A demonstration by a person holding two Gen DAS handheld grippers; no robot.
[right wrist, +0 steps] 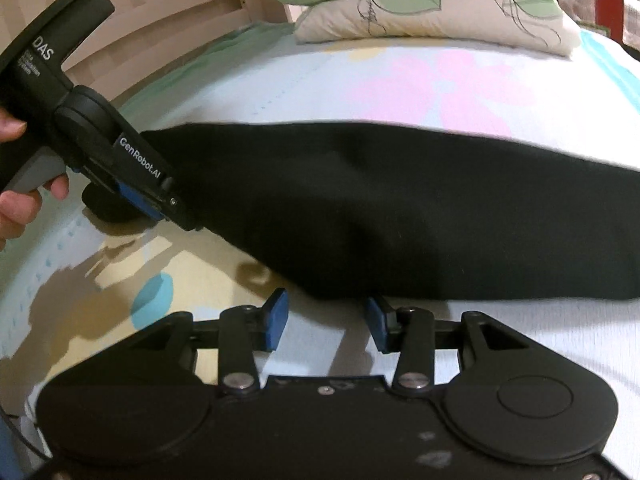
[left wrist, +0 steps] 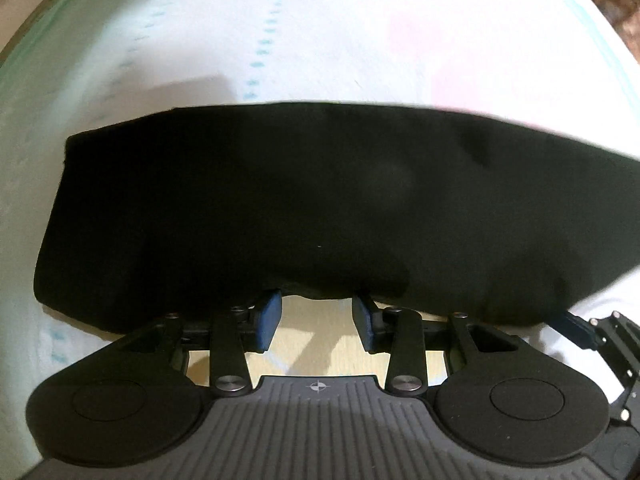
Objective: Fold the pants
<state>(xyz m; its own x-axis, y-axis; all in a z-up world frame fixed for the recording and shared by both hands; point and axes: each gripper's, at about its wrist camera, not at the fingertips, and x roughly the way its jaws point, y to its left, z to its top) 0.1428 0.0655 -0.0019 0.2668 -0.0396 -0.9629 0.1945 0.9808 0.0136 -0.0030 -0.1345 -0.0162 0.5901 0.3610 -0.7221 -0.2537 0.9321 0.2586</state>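
Pants [right wrist: 400, 216] flat on flowered bedsheet [right wrist: 440, 80], pillows [right wrist: 432, 4] behind; left gripper [left wrist: 316, 316] and right gripper [right wrist: 326, 320] both agape, empty.

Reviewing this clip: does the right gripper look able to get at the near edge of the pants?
Probably yes. The right gripper is open right at the near hem of the pants, with only bare sheet between. The left gripper works further along.

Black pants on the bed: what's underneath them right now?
Under the black folded fabric pants lies the pale floral-print bedsheet, showing on every side. Anything between the pants and the sheet is covered by the cloth and can't be seen.
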